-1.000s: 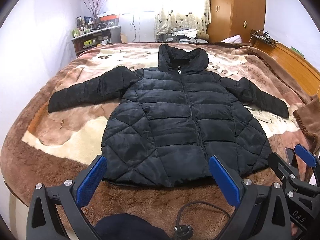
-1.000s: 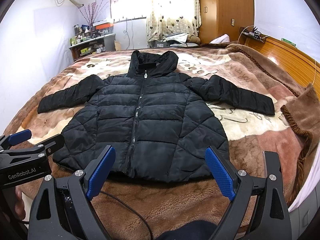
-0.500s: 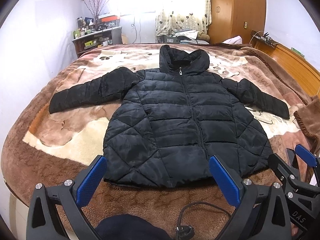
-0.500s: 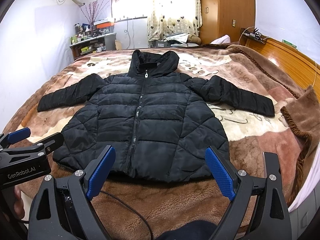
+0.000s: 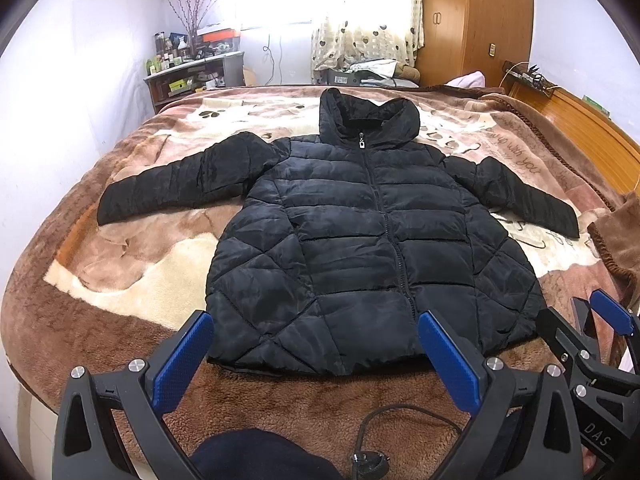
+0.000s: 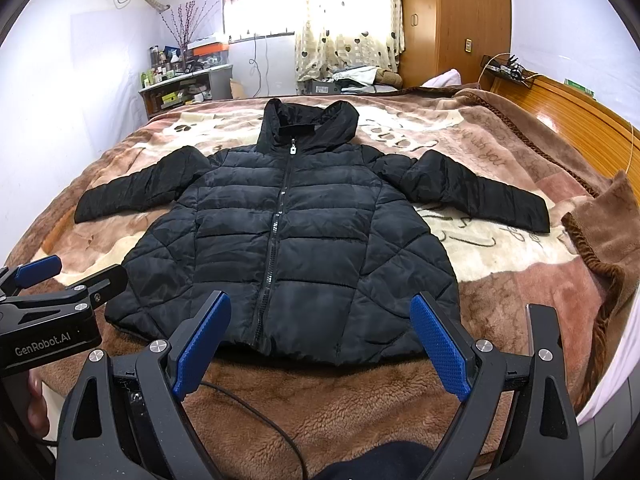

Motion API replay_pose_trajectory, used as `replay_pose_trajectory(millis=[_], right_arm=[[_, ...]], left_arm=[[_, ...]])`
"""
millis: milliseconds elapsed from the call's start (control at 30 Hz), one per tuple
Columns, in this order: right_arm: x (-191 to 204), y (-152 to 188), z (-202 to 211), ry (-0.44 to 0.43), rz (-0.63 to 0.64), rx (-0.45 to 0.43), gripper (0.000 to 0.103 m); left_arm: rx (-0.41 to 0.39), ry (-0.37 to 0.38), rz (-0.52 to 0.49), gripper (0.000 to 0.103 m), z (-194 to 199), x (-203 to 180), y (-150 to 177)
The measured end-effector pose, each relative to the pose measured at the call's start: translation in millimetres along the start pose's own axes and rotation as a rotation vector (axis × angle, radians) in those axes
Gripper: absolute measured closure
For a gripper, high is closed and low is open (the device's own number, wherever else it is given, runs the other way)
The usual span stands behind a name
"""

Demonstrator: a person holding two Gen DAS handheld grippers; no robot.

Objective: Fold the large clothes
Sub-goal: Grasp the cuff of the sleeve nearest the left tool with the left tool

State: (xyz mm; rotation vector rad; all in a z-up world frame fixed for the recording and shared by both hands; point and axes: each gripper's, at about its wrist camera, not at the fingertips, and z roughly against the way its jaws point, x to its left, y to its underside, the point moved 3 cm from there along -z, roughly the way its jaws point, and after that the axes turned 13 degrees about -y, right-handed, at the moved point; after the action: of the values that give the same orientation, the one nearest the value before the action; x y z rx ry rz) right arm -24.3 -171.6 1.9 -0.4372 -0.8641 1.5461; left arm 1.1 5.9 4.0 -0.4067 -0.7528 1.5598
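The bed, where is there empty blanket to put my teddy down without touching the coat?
Bare blanket lies between the black jacket and the bed's right edge, below the right sleeve. Another bare patch lies below the left sleeve, beside the jacket's body. The strip in front of the hem is crowded: a black cord and both open grippers, left gripper and right gripper.

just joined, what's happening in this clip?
A person holds a two-finger tool in each hand at the foot of a bed. A black puffer jacket lies flat and zipped on the brown blanket, hood away from the cameras and both sleeves spread out. The left tool and right tool are both open, hanging short of the hem and touching nothing. No fold has been made yet.
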Motion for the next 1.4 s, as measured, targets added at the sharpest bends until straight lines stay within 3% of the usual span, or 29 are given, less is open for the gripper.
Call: replay_pose_trajectory(millis=[233,367,567,667,867,967,1100,1200,1267,1400], right_arm=[[0.9,0.7,-1.1,0.0,0.001,0.006,0.012],[-1.7,-1.9,-7.7,-0.011,-0.004,0.014,0.012],[1.3,-27.7,-25.6,0.014,0.06,-0.011,0.012],[6.3,-49.9,-40.7,0.018,0.101,-0.036,0.012],[23.6,-87.2,-88.1,0.006,0.161,-0.035,0.012],[37.1,-97.2,-120.9,-0.029,0.183,-0.017,0.012],[59.8,-102.8,-163.4,-0.066,0.235,0.005,0.012],[74.6,-105.9,-188.4,-0.117,0.251,0.009,0.012],[82.6,-107.1,-203.7,-0.151,0.247,0.022,0.012],[96.7,-108.2,-231.1,-0.154,0.257,0.043,0.012]], left_arm=[[0.016,0.016,0.003,0.0,-5.0,-0.2,1.0],[0.053,0.067,0.026,0.0,-17.6,6.5,-2.2],[0.041,0.132,0.109,0.0,-49.2,55.6,-26.8],[0.059,0.092,0.147,0.0,-80.6,93.3,-43.4],[0.16,0.0,0.314,0.0,-169.8,185.3,-73.8],[0.167,-0.132,0.346,0.005,-216.0,227.5,-87.4],[0.194,-0.214,0.463,0.01,-272.7,280.4,-92.5],[0.247,-0.226,0.537,0.011,-310.8,304.4,-89.8],[0.259,-0.193,0.588,0.012,-328.6,314.6,-88.6],[0.301,-0.176,0.68,0.012,-364.2,328.7,-85.9]])
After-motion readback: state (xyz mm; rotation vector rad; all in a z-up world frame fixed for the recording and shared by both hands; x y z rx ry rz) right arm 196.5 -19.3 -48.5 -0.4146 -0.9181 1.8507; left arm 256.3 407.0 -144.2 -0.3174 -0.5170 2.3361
